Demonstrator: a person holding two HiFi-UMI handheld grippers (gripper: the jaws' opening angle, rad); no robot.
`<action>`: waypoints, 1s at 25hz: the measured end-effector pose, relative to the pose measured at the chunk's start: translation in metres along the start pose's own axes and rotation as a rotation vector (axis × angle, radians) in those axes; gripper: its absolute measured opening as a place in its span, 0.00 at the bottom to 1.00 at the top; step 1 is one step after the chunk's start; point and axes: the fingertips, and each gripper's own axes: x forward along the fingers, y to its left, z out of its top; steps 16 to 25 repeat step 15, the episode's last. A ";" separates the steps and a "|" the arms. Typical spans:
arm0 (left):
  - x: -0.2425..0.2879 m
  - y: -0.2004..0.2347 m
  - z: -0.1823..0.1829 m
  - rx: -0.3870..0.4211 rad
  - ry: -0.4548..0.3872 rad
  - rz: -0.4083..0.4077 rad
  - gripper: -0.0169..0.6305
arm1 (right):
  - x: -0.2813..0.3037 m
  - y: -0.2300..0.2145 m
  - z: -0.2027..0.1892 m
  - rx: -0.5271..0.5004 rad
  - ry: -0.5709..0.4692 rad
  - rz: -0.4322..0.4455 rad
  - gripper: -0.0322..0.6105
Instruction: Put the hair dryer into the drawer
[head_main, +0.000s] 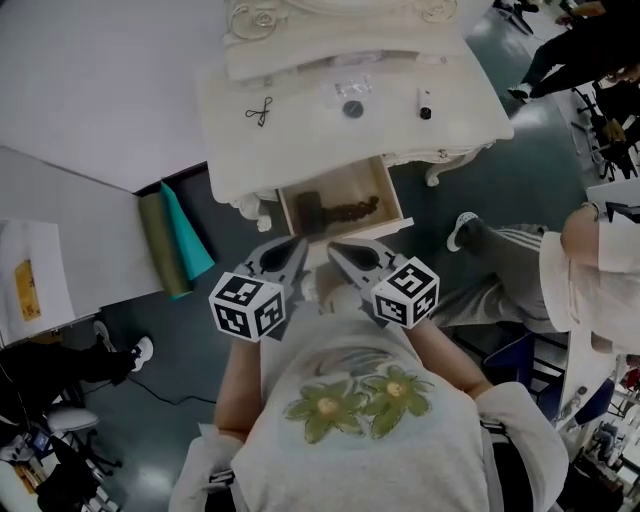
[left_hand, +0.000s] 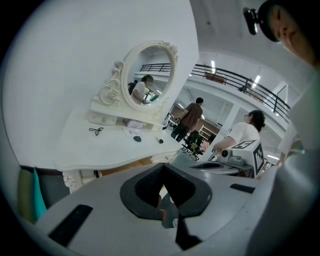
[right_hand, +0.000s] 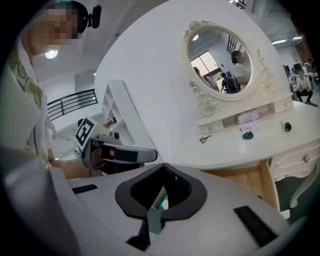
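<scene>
A dark hair dryer (head_main: 318, 209) lies with its coiled cord inside the open wooden drawer (head_main: 393, 198) of the white dressing table (head_main: 300, 140). Both grippers hang in front of the drawer, close to my chest and apart from it. My left gripper (head_main: 297, 245) has its jaws together and holds nothing; in its own view the left gripper (left_hand: 162, 169) points over the table top. Beside it, my right gripper (head_main: 334, 248) is also shut and empty, and the right gripper (right_hand: 162, 169) faces the table from its left side. Neither gripper view shows the dryer.
On the table top lie scissors (head_main: 259, 110), a dark round lid (head_main: 353, 108) and a small black bottle (head_main: 425, 104), below an oval mirror (left_hand: 149, 75). Rolled green and teal mats (head_main: 175, 238) lean left of the table. A seated person (head_main: 560, 275) is at the right.
</scene>
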 end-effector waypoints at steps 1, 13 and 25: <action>0.000 -0.001 -0.001 -0.001 -0.001 -0.002 0.04 | 0.000 0.001 0.000 -0.005 0.004 0.000 0.08; 0.001 -0.010 -0.013 -0.003 0.008 0.000 0.04 | -0.009 -0.006 -0.007 -0.012 0.007 -0.037 0.08; 0.004 -0.011 -0.013 -0.002 0.008 -0.001 0.04 | -0.010 -0.010 -0.008 -0.009 0.007 -0.051 0.08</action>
